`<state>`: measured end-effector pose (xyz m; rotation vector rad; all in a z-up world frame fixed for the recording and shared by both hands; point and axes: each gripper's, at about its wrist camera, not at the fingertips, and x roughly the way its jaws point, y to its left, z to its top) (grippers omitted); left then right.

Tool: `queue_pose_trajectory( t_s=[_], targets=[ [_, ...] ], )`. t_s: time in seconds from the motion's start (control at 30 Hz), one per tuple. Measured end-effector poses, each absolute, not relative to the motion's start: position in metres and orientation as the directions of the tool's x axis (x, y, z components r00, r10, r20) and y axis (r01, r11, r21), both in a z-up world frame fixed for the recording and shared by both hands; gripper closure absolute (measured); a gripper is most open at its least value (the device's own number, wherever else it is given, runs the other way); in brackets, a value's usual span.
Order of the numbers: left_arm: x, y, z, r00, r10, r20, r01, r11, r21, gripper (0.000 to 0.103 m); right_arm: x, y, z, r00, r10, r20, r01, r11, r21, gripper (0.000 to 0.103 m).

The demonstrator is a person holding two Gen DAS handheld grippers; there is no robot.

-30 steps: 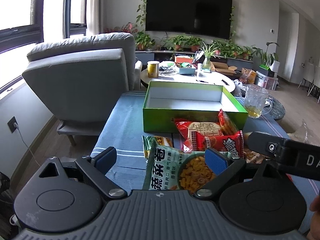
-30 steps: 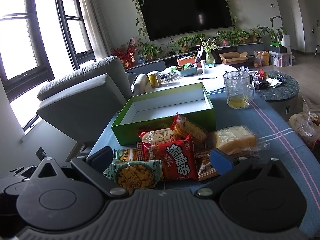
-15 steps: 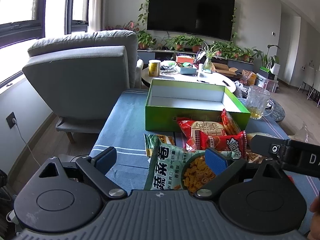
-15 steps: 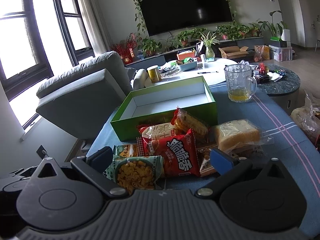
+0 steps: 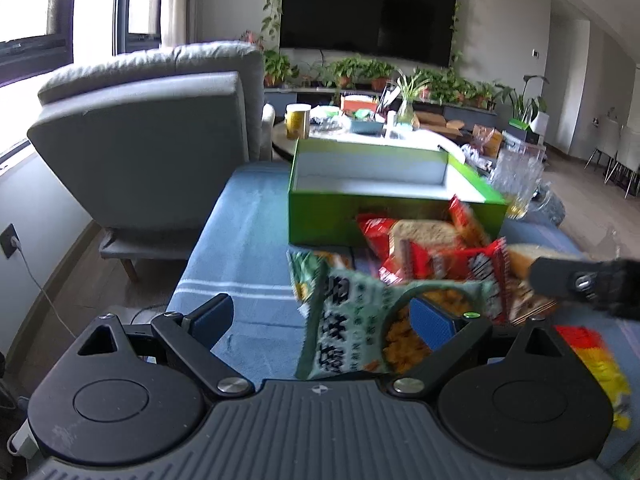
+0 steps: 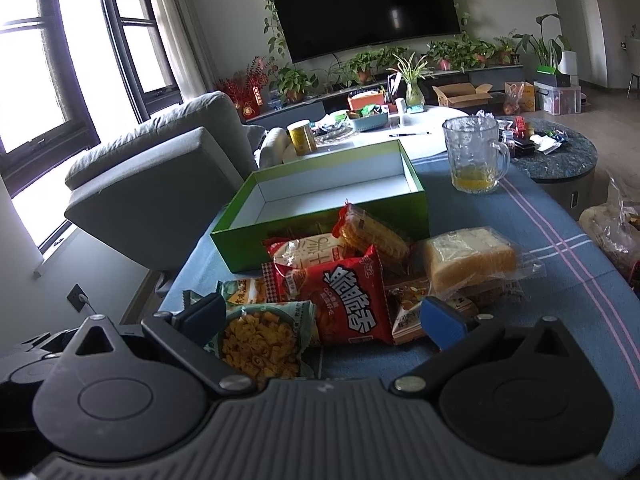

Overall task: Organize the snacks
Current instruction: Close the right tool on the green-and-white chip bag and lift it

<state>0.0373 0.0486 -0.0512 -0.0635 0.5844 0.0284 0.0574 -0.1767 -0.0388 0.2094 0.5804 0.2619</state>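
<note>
The left hand-held gripper (image 5: 320, 312), black with blue pads, has its jaws spread wide over the near edge of the blue striped tablecloth (image 5: 240, 240). The pale green crinkled snack bag (image 5: 352, 320) printed with orange curls lies between its fingers, close to the right pad, though the blurred view does not show whether they touch. The right hand-held gripper (image 6: 324, 316) is equally wide apart and grips nothing; the same green bag (image 6: 260, 340) sits just by its left finger, and the red foil snack packet (image 6: 344, 296) lies between the fingers. Behind them sits a wrapped block of yellow sponge cake (image 6: 468, 260). The green cardboard box with white inside (image 6: 320, 220) stands beyond the pile, open, with nothing visible in it. The clear glass mug (image 6: 476, 152) beside the box holds a little yellow liquid.
</note>
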Motion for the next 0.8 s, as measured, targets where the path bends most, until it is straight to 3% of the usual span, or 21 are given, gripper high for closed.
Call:
queue_pose_trajectory(
  t_s=[0.23,0.8],
  targets=[
    [0.051,0.074,-0.074,0.822,-0.080,-0.564,0.000,0.990,-0.141,0.009,0.075,-0.168,-0.057,0.752,0.346,-0.561,-0.208,0.932,0.296,0.018],
    [0.070,0.055,-0.099,0.809,-0.251,-0.532,0.213,0.968,-0.133,0.007,0.111,-0.141,-0.087,0.619,0.453,-0.642,-0.239,0.887,0.395,0.019]
  ],
)
